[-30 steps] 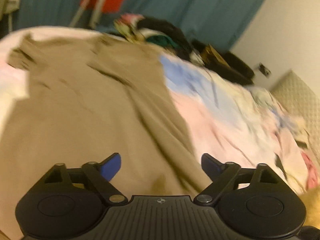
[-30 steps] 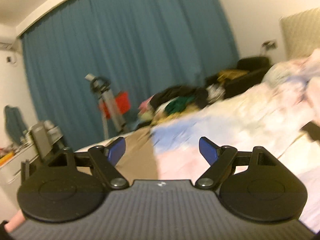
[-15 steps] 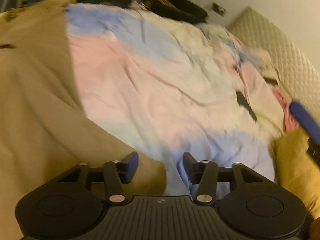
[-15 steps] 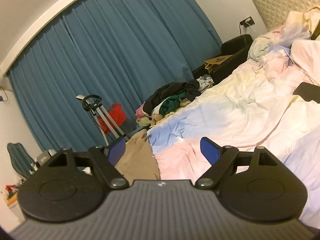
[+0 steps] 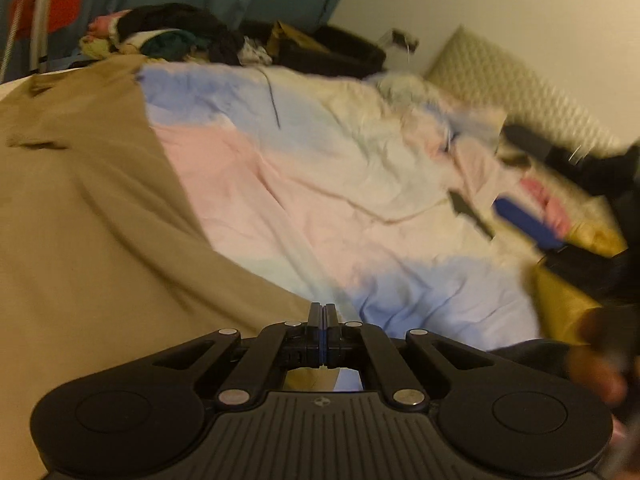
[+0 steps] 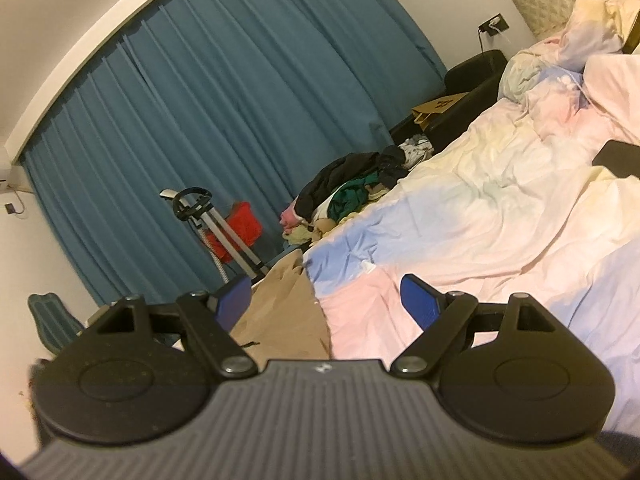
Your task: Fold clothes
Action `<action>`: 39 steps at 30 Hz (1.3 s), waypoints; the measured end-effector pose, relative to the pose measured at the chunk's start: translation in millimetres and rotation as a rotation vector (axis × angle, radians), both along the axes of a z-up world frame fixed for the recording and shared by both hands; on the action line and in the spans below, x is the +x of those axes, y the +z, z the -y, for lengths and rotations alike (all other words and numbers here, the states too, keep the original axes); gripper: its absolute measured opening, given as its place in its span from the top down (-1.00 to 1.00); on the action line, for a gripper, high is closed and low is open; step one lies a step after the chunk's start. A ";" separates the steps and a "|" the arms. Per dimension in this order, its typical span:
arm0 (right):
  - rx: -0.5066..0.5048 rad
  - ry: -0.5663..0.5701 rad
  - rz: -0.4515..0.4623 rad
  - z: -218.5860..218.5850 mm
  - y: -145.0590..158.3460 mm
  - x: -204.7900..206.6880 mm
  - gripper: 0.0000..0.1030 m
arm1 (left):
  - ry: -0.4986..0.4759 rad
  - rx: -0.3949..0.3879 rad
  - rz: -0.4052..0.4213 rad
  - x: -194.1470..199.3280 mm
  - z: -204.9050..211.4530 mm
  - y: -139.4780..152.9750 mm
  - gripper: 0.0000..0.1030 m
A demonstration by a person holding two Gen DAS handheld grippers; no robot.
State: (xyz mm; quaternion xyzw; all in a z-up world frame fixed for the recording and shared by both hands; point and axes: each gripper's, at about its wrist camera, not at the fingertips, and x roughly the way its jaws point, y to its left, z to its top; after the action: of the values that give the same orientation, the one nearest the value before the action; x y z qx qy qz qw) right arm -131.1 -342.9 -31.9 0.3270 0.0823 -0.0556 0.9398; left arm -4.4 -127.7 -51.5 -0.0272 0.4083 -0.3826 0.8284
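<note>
A tan garment lies spread on the bed, filling the left of the left wrist view. My left gripper is shut right at the garment's near right edge; whether cloth is pinched between the jaws is hidden. In the right wrist view the same garment shows as a strip near the foot of the bed. My right gripper is open and empty, held above the bed; it also shows blurred at the right of the left wrist view.
A pastel pink, blue and cream duvet covers the bed. A pile of clothes sits at the far edge, with a dark armchair, a red cart, blue curtains and a quilted headboard.
My left gripper has closed from open to fully shut at the tan garment's edge and its view swung back left. My right gripper stayed open and shifted slightly.
</note>
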 end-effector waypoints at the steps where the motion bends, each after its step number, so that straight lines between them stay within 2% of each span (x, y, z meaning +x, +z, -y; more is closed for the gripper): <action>1: 0.003 0.006 0.000 -0.6 -0.4 -0.5 -0.64 | 0.016 -0.008 -0.006 1.5 -7.9 2.0 1.00; 3: -0.003 0.013 -0.013 -2.9 0.0 2.4 -0.64 | 0.027 0.003 0.004 5.5 -14.1 0.9 0.99; 5: -0.017 0.014 -0.030 -5.7 0.5 6.0 -0.64 | 0.030 0.021 0.007 9.3 -12.3 -2.9 0.85; 6: -0.025 0.013 -0.040 -7.1 0.9 7.8 -0.64 | 0.028 0.034 0.003 11.2 -6.9 -6.2 0.65; 7: -0.031 0.014 -0.044 -8.0 0.6 8.0 -0.64 | 0.025 0.046 -0.001 13.0 -1.5 -9.6 0.30; 9: -0.036 0.014 -0.044 -8.7 0.3 7.1 -0.64 | 0.002 0.079 0.005 14.9 15.2 -16.7 -0.10; 10: -0.031 0.012 -0.041 -8.2 0.0 6.5 -0.64 | -0.020 0.101 0.016 14.6 27.3 -20.4 -0.16; 15: 0.003 -0.006 -0.038 -4.9 -3.5 4.2 -0.64 | -0.184 0.226 0.045 8.2 93.4 -44.5 -0.15; 18: 0.007 -0.007 -0.044 -6.2 -5.0 4.3 -0.64 | -0.250 0.360 0.132 -2.6 127.9 -65.9 -0.02; 19: 0.008 -0.006 -0.046 -7.1 -5.8 4.0 -0.64 | -0.253 0.411 0.143 -3.3 135.6 -74.0 0.25; 20: 0.008 -0.005 -0.048 -7.9 -6.5 3.8 -0.64 | -0.245 0.442 0.148 -3.2 137.8 -79.0 0.44; 21: 0.011 -0.001 -0.051 -7.7 -7.3 3.6 -0.64 | -0.228 0.457 0.166 -2.3 136.8 -80.2 0.74; 23: 0.025 0.010 -0.050 -7.8 -9.3 2.0 -0.64 | -0.202 0.400 0.157 2.4 124.5 -74.7 0.90; 27: 0.044 0.025 -0.043 -7.6 -10.7 0.7 -0.64 | -0.113 0.257 0.110 4.2 77.5 -47.0 0.92; 29: 0.037 0.031 -0.052 -9.2 -10.8 2.7 -0.64 | -0.071 0.158 0.061 1.5 45.1 -26.4 0.92; 32: 0.026 0.044 -0.063 -11.8 -10.7 5.3 -0.64 | 0.001 -0.032 -0.075 -0.5 -14.9 -5.4 0.93; 34: 0.020 0.050 -0.070 -13.7 -10.5 6.4 -0.64 | 0.073 -0.121 -0.182 -0.1 -59.2 -3.1 0.96; 39: -0.006 0.064 -0.093 -21.8 -8.7 8.5 -0.64 | 0.241 -0.138 -0.324 3.2 -123.3 -16.2 0.95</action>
State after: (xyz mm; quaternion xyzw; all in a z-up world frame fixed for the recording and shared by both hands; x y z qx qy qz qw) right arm -122.6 -321.1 -40.6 0.3183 0.1359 -0.0411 0.9373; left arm -1.2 -4.4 -67.7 -0.1935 0.5030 -0.2985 0.7877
